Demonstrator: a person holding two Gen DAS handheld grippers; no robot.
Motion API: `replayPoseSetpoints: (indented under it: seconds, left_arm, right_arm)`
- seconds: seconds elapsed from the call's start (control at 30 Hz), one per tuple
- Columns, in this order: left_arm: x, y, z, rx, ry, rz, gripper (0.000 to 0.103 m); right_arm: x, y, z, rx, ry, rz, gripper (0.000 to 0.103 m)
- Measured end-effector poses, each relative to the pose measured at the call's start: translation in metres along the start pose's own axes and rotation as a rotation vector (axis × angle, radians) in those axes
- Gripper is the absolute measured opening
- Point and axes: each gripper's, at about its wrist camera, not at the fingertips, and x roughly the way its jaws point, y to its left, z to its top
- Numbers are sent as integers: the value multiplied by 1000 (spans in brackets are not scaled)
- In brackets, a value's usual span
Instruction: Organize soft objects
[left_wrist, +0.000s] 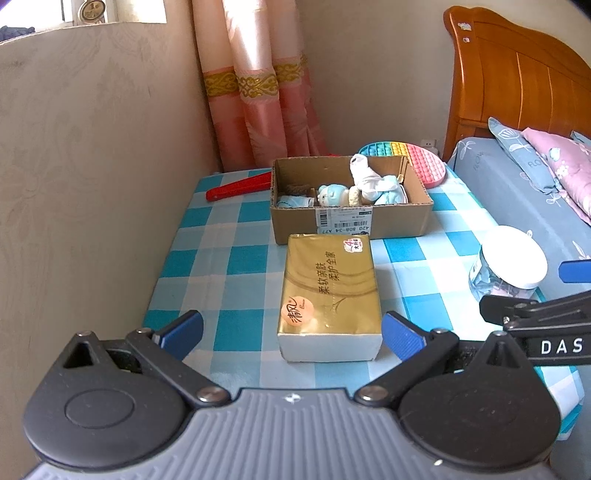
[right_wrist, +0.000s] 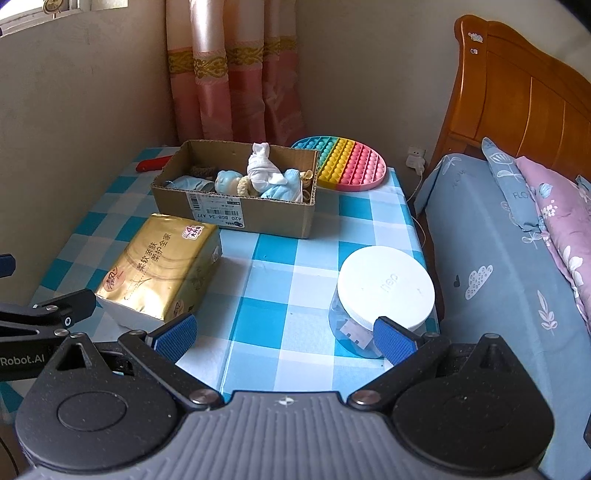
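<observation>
- Left gripper (left_wrist: 291, 334) hovers low over the near edge of the table (left_wrist: 207, 236), jaws spread wide and holding nothing, blue ribbed pads (left_wrist: 400, 336) either side of the gold tissue pack (left_wrist: 328, 295).
- Right gripper (right_wrist: 286, 338) sits just beside it, also wide apart and empty, its right pad (right_wrist: 395, 341) in front of the jar (right_wrist: 380, 299); whether it touches the jar, can't tell.
- In the left wrist view the right gripper (left_wrist: 576, 271) shows only as a black linkage and one blue fingertip, cut off at the frame edge.
- Tissue pack: shiny gold film, brick-shaped, white end facing us, lying flat just in front of the cardboard box (left_wrist: 351, 221).
- The soft things are in that open box, well ahead of both grippers: a pale blue plush toy (right_wrist: 227, 181), a knotted white cloth (right_wrist: 262, 168), light blue fabric (right_wrist: 282, 188). Something brown and knitted at the back is too small to make out.
- Table wears a blue and white checked cloth.
- Jar is clear plastic with a flat white lid; its contents are blurred.
- Round rainbow bubble mat (right_wrist: 349, 168) lies behind the box, partly hidden by it.
- A red object (left_wrist: 240, 188) pokes out left of the box, the rest hidden.
- Bed (right_wrist: 498, 258) with patterned pillows on the right.
</observation>
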Motion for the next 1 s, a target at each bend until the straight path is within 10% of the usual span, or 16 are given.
replayPoseSetpoints:
  seconds: [1.0]
  left_arm:
    - [-3, 1, 0, -3, -2, 0, 102]
  right_arm:
    - [-4, 1, 1, -3, -12, -2, 103]
